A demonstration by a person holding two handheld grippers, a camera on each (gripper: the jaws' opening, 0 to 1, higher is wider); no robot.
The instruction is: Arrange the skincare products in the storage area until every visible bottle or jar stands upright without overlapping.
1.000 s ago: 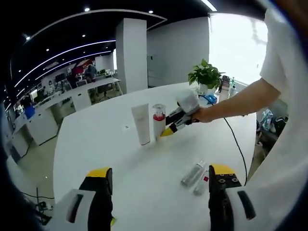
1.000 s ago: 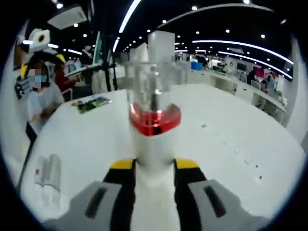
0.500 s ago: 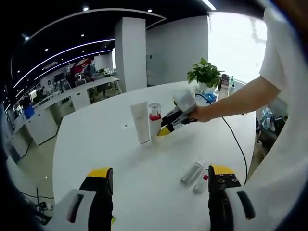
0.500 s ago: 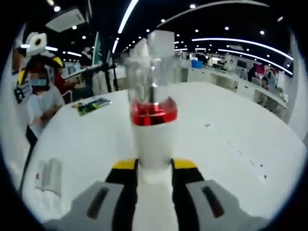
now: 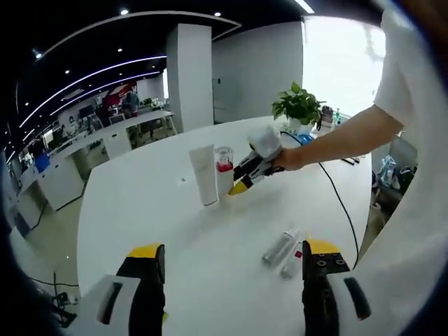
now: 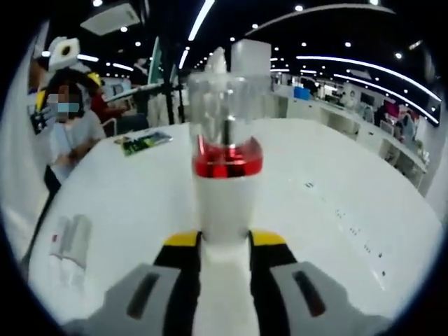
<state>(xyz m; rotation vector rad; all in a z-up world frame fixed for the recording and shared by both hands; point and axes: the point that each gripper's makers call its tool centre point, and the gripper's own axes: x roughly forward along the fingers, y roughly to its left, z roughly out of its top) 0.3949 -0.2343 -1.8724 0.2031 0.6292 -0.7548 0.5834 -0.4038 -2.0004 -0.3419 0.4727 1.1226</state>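
While right gripper (image 6: 224, 241) clamps upright pump bottle (image 6: 225, 178) at frame centre, two clear bottles (image 5: 281, 249) lie flat lower right, nearest wide-open left gripper (image 5: 231, 260).

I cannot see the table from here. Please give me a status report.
Right gripper shut on red-collared pump bottle, upright beside white tube. Left gripper open, empty. Two clear bottles lie flat on table.

The pump bottle (image 6: 225, 183), white with a red band and clear cap, stands upright right between the right jaws. A white tube (image 5: 204, 176) stands just beside it, touching or nearly. Two clear bottles (image 5: 285, 248) lie flat side by side, just ahead of the left jaws.
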